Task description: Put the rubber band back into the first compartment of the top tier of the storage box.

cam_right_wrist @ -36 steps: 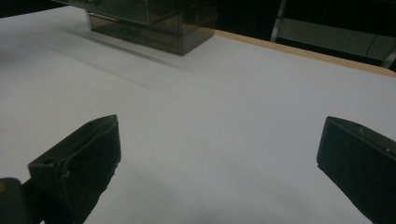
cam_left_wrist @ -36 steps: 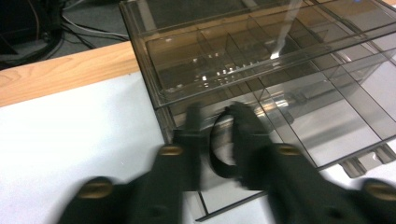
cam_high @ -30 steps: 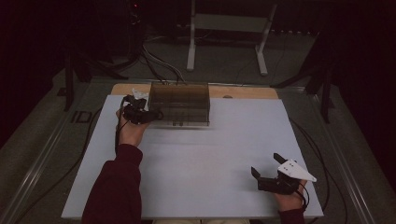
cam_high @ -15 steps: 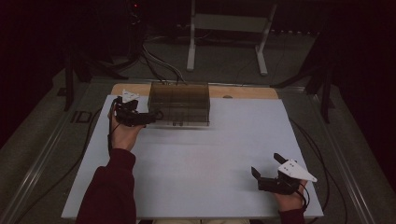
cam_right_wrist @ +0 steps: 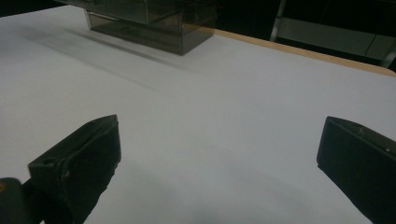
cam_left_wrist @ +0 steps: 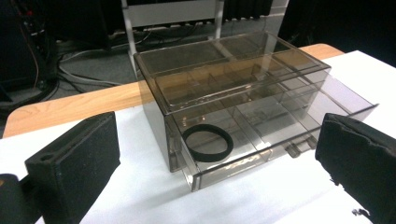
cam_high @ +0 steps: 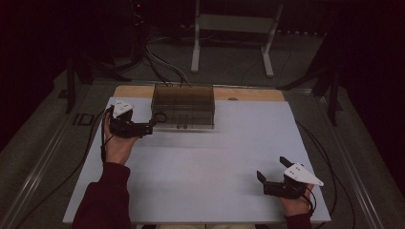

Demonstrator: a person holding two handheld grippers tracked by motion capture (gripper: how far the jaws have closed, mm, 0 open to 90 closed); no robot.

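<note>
- High view: we see the smoked drawer box (cam_high: 184, 106) at the table's (cam_high: 200, 157) far edge, long axis left-right, its front toward the person. The left gripper (cam_high: 147, 128) is held palm-up just beside its left front corner; the right gripper (cam_high: 267, 179) rests near right, well apart.
- Left gripper view: jaws spread, pinching nothing. Ahead between them, the bottom drawer (cam_left_wrist: 261, 135) is pulled out; a black ring (cam_left_wrist: 207, 143) lies flat inside.
- Right gripper view: jaws spread wide over bare table; the box sits far ahead, left.

Smoky brown clear drawer box (cam_left_wrist: 243, 93), black ring (cam_left_wrist: 207, 143), white table (cam_high: 200, 176), maroon sleeve (cam_high: 102, 200).
</note>
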